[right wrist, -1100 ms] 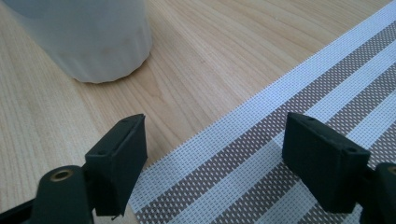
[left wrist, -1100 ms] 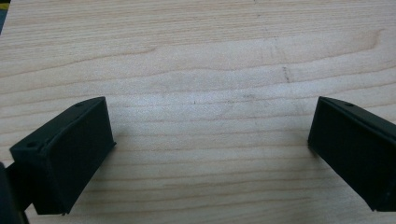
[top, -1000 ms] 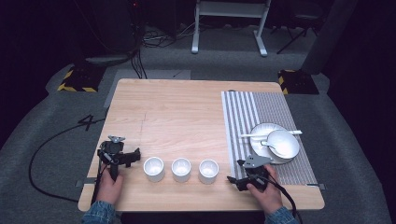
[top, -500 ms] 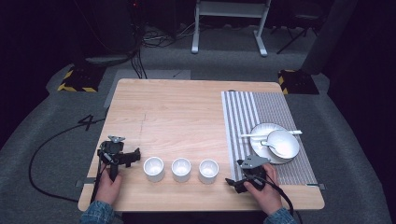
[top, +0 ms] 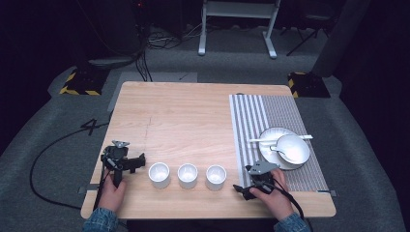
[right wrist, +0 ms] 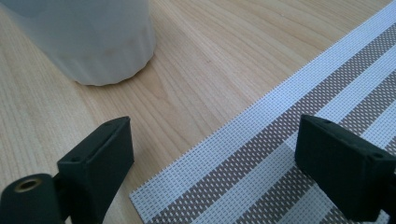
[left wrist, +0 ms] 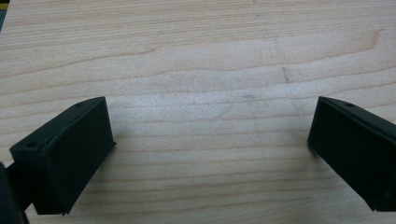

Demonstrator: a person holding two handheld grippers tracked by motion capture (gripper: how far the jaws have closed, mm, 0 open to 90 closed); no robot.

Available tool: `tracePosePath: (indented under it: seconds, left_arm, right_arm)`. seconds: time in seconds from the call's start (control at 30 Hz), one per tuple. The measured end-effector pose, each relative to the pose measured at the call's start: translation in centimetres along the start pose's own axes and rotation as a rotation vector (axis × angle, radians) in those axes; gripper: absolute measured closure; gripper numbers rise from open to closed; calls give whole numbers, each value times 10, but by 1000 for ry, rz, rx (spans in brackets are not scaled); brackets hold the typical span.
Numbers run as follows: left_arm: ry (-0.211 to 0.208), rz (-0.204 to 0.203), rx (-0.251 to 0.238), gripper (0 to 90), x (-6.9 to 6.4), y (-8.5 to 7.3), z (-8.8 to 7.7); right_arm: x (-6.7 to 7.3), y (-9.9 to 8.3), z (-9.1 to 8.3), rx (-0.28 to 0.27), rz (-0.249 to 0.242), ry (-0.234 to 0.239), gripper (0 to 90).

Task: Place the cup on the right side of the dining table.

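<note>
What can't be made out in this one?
- What is inside the three cups: too small in the high view.
- The cup in the right gripper view: its rim is cut off by the top edge.
- The spoon across the plate: the bowl covers part of it in the high view.

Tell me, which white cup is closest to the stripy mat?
The right-end cup of the row of three; it stands beside the striped mat, while the other two sit farther left.
</note>
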State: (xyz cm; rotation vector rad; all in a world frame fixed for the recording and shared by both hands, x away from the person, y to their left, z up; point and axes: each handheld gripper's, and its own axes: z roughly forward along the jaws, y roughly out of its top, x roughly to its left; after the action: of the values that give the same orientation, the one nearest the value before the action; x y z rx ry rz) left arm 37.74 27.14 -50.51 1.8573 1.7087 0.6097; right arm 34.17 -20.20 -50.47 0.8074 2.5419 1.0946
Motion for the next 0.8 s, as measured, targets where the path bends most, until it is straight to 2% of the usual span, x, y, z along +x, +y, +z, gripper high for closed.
tracePosePath:
  seconds: [0.1, 0.23, 0.4, 0.47, 0.53, 0.67, 0.8]
  left_arm:
    - [0, 0, 0, 3, 0, 0, 0]
    - [-1, 0, 0, 3, 0, 0, 0]
    - [-1, 0, 0, 3, 0, 0, 0]
    - [-1, 0, 0, 3, 0, 0, 0]
    - [-1, 0, 0, 3, 0, 0, 0]
    - [0, 0, 0, 3, 0, 0, 0]
    - [-1, 0, 1, 3, 0, 0, 0]
  right_arm:
    - [0, 0, 0, 1, 1, 0, 118]
    - [5, 2, 2, 6, 31, -28, 95]
    - [7, 2, 3, 8, 41, -43, 95]
    - [8, 3, 2, 11, 48, -44, 119]
    - [8, 5, -1, 26, 49, -47, 187]
    - [9, 10, -2, 26, 56, -22, 179]
    - [16, 22, -9, 33, 24, -5, 179]
